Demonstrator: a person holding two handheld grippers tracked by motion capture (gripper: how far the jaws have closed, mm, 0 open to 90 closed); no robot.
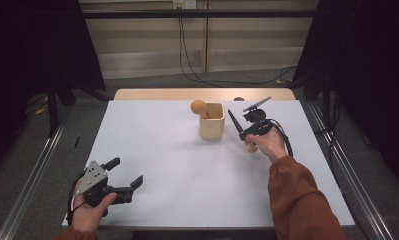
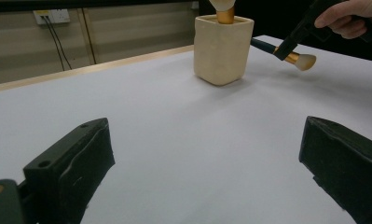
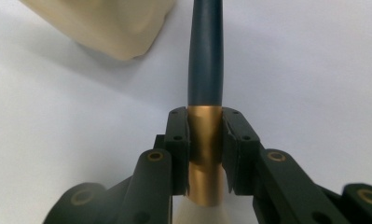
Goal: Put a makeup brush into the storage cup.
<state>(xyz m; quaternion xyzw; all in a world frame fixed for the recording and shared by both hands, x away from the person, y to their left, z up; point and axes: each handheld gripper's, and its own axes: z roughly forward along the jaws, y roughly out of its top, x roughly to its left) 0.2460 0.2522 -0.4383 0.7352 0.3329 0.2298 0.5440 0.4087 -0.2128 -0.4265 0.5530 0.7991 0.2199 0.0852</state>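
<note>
Item: brush, clamped at its gold ferrule by right gripper, raised beside cup, likely bound for it. Cup already holds another brush. Left gripper idle, wide, empty.

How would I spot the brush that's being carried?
Find the cream cup on the white table. Just right of it, the right gripper clamps a makeup brush by its gold collar. Unlike the brush standing in the cup, it hangs in the air, dark handle exposed.
</note>
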